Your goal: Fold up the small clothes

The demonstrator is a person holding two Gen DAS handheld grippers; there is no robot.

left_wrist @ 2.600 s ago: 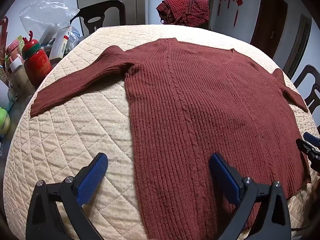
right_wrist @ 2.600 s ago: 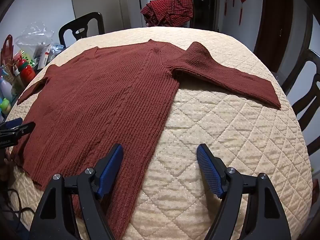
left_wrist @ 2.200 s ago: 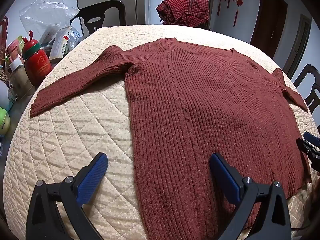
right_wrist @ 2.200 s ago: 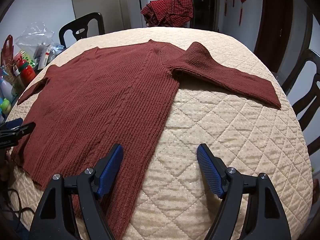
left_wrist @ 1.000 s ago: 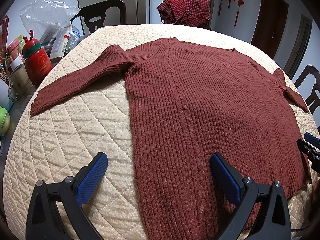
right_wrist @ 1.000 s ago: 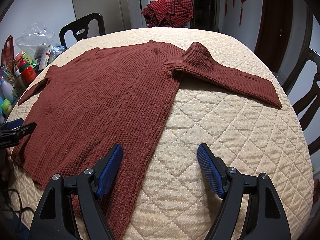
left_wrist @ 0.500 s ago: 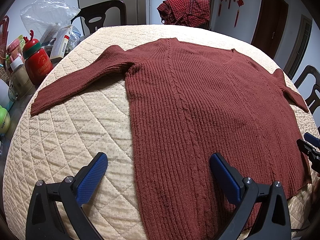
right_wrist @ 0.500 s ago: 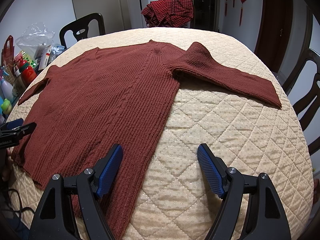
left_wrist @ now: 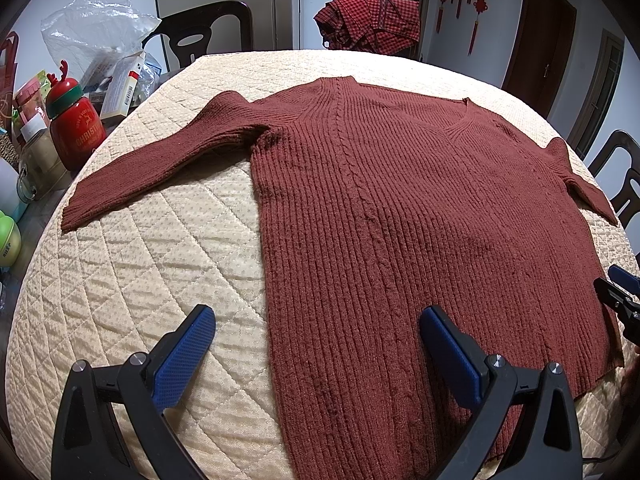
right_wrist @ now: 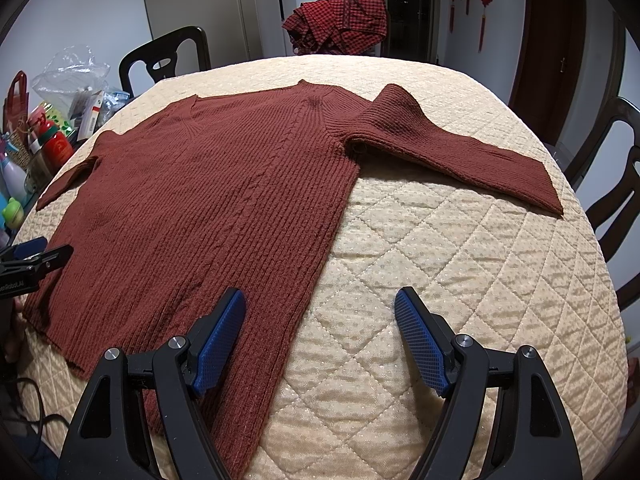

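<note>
My left claw [left_wrist: 316,344] and right claw [right_wrist: 320,320] both hang spread wide over the near hem corners of the maroon ribbed sweater [left_wrist: 400,220], which lies flat, sleeves out, on the quilted table cover [left_wrist: 160,260].

one sweater [left_wrist: 400,216], one quilted cover [left_wrist: 160,240], one checked garment [left_wrist: 368,20], two hand-held grippers
</note>
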